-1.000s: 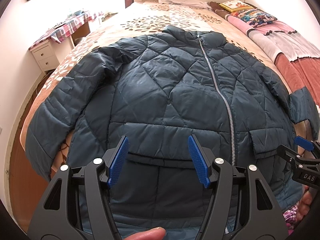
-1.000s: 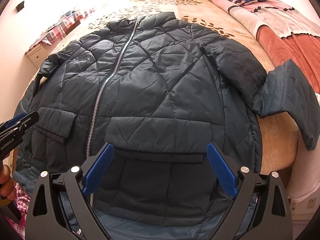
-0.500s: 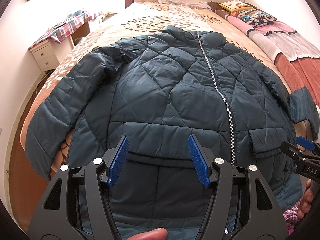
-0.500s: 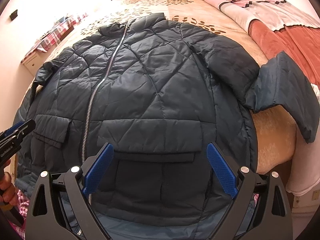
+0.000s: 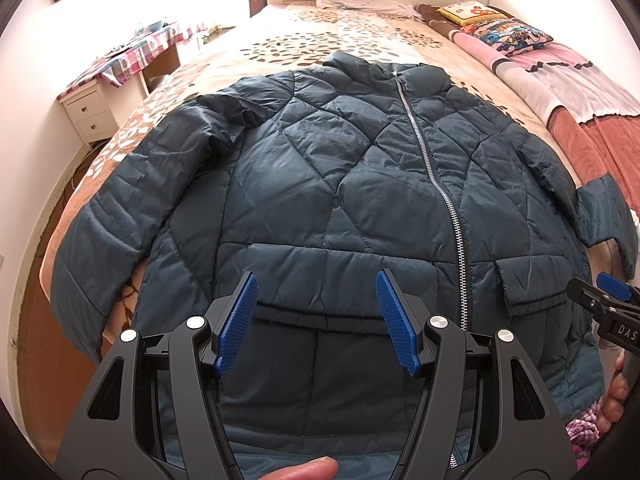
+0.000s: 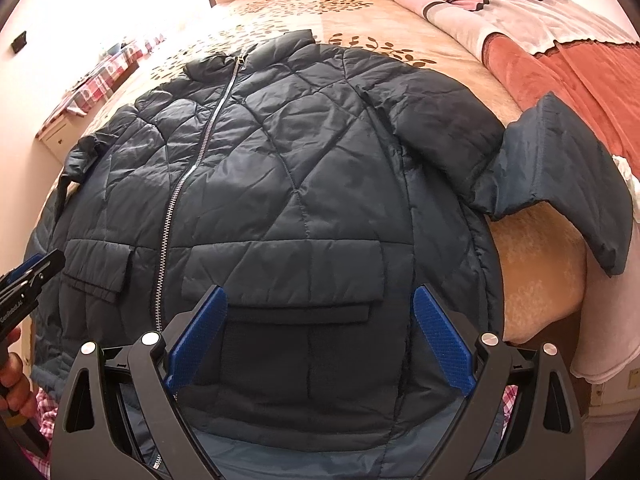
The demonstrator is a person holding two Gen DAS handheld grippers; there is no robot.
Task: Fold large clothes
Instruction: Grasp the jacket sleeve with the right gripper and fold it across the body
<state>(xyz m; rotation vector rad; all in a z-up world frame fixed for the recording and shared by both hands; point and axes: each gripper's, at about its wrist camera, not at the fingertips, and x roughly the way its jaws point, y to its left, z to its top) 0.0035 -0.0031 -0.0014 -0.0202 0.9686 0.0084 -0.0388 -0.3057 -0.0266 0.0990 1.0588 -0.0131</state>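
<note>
Little is shifted since earlier: only the right tool (image 6: 318, 334) is rolled slightly. Both tools, left (image 5: 316, 322) included, are held released above the jacket (image 5: 340, 200), spread zipped on the bed (image 5: 280, 44). Slippery padding may be pinched too thinly and dropped.

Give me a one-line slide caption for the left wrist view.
Open left gripper poised above the hem of a zipped dark teal quilted jacket spread flat on the bed.

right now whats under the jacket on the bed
The dark quilted jacket lies front up, zipped, on a cream leaf-print bedspread, which shows all around it. Its hem and sleeve ends overhang the bed edge. Anything lying directly beneath the jacket is covered.
</note>
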